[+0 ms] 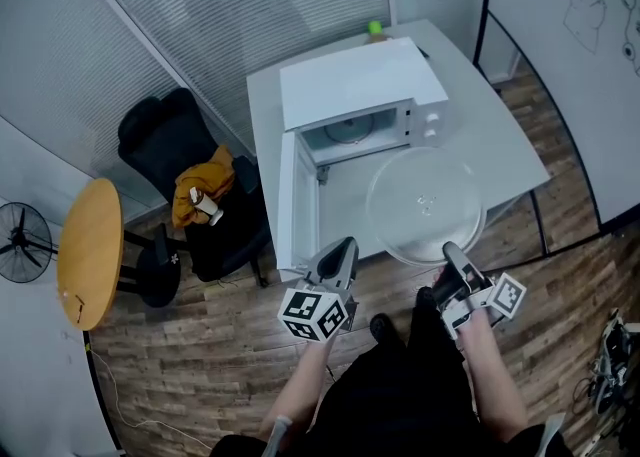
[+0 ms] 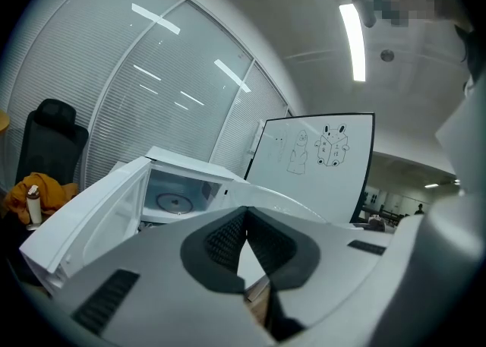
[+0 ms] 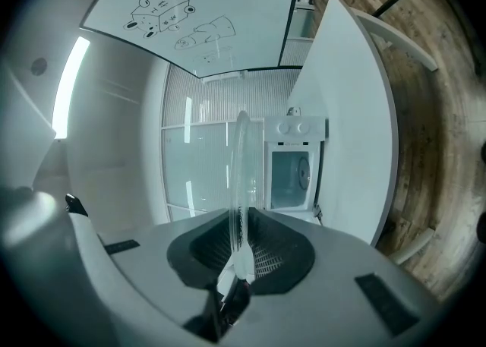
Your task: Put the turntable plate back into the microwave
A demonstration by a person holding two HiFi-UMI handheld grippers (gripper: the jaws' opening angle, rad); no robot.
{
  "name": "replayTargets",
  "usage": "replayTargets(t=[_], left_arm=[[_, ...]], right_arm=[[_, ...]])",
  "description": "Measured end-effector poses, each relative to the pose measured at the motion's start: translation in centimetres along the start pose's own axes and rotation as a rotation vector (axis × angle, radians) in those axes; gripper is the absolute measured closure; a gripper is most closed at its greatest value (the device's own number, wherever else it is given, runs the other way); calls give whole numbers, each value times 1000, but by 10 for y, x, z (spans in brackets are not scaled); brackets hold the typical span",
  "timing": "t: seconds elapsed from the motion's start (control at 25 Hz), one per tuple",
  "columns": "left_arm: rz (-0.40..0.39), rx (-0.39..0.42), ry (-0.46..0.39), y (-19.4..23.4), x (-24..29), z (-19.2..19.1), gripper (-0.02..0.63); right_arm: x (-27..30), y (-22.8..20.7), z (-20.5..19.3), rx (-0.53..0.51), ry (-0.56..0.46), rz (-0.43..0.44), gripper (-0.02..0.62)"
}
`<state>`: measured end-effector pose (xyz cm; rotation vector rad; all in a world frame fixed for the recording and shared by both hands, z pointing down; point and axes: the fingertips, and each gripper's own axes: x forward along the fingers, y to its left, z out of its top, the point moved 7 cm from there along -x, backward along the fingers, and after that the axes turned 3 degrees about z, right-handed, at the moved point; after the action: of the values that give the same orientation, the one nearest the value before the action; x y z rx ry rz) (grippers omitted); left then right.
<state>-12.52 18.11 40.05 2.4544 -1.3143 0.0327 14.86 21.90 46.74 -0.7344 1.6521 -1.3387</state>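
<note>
While right gripper (image 1: 452,251) jaws clamp the one turntable plate (image 1: 425,207), left gripper (image 1: 346,244) jaws meet empty.

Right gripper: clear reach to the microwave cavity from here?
Probably yes: the door stands open, and nothing stands between the cavity and the plate held in the right gripper.

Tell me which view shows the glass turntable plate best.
The head view: the turntable plate shows as a whole clear disc. The right gripper view sees it only edge-on, clamped in the right tool. The left gripper view doesn't clearly show it.
</note>
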Motion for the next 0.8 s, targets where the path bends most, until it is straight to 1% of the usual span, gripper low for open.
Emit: replayTargets(t=[0.32, 0.48, 0.64, 0.8], left_arm=[[-10, -16, 18, 5, 3, -5, 607], [5, -30, 16, 14, 11, -3, 607], [28, -22, 14, 23, 21, 5, 607], [50, -41, -7, 36, 35, 14, 607]], right_arm=[[2, -5, -1, 4, 5, 9, 554], [12, -15, 6, 16, 24, -1, 554], [29, -24, 15, 19, 61, -11, 551], [48, -33, 22, 28, 112, -15, 551]])
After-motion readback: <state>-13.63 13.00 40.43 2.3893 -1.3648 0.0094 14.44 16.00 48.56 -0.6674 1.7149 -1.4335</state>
